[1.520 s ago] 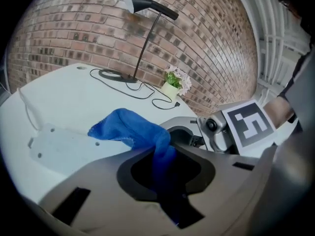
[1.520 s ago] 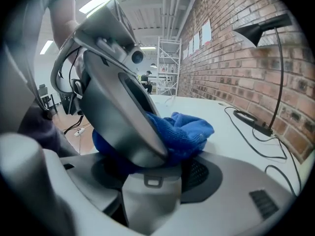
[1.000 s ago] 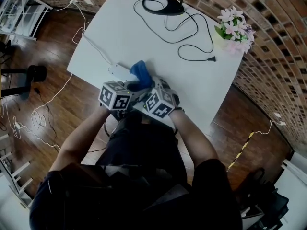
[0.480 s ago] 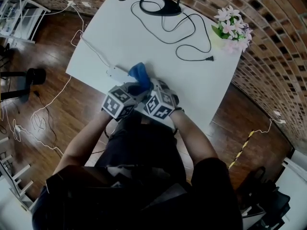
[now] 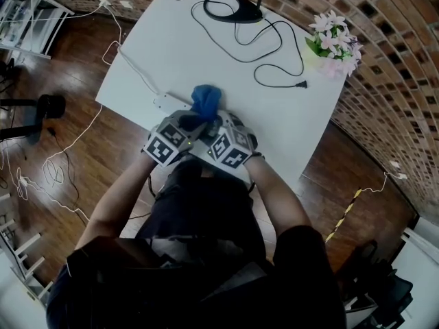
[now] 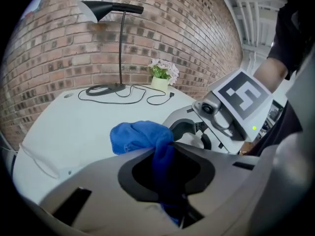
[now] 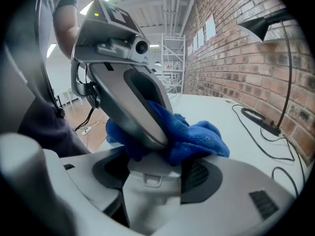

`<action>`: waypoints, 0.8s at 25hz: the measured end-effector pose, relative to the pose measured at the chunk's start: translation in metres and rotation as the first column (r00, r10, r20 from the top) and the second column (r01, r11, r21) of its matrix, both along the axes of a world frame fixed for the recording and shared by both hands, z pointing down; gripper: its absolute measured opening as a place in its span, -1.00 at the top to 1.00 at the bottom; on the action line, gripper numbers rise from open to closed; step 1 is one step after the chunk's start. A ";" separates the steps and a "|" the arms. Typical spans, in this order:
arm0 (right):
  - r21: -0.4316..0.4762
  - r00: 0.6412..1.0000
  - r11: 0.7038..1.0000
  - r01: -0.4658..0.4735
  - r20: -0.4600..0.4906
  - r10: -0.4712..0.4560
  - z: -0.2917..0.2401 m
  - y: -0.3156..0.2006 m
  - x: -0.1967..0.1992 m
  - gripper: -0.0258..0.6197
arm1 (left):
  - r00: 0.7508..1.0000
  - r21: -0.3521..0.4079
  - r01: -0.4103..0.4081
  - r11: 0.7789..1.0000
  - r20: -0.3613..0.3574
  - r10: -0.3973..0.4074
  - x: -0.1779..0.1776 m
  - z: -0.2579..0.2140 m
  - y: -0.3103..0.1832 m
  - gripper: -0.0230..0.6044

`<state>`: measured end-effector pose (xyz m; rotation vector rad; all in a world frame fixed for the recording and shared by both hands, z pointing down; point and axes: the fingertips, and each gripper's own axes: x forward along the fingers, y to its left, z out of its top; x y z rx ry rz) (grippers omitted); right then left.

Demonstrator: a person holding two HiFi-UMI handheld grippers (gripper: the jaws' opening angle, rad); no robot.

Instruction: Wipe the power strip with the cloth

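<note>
My left gripper (image 6: 165, 151) is pinched nearly closed on the blue cloth (image 6: 135, 135), which is bunched over the power strip (image 5: 167, 103) at the white table's (image 5: 206, 53) near left edge. My right gripper (image 7: 150, 163) has wide jaws that have just been closing, clasped on the strip's white end.

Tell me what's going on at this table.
A person stands at the near edge of the white table with a gripper in each hand. The left gripper is clamped on a blue cloth, which is bunched over the white power strip. The right gripper has the strip between its jaws, which have just been closing and appear to press on it. With cloth and strip together, wiping seems under way.
</note>
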<state>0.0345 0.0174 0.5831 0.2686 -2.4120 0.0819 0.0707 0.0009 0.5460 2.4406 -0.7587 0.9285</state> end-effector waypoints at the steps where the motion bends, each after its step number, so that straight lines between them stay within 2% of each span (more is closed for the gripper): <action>1: -0.001 1.000 1.000 -0.002 0.000 0.002 0.000 0.000 0.000 0.04 | 1.000 0.003 -0.001 1.000 0.006 0.001 -0.002 0.000 -0.001 0.72; 11: -0.001 1.000 1.000 -0.011 -0.001 0.011 0.000 -0.002 0.000 0.05 | 0.998 0.053 0.016 0.998 0.052 -0.019 -0.023 0.001 -0.011 0.72; 20: -0.009 1.000 1.000 -0.022 -0.001 0.022 0.000 -0.003 0.001 0.06 | 0.991 0.072 0.108 0.992 0.074 -0.113 -0.058 0.002 -0.024 0.72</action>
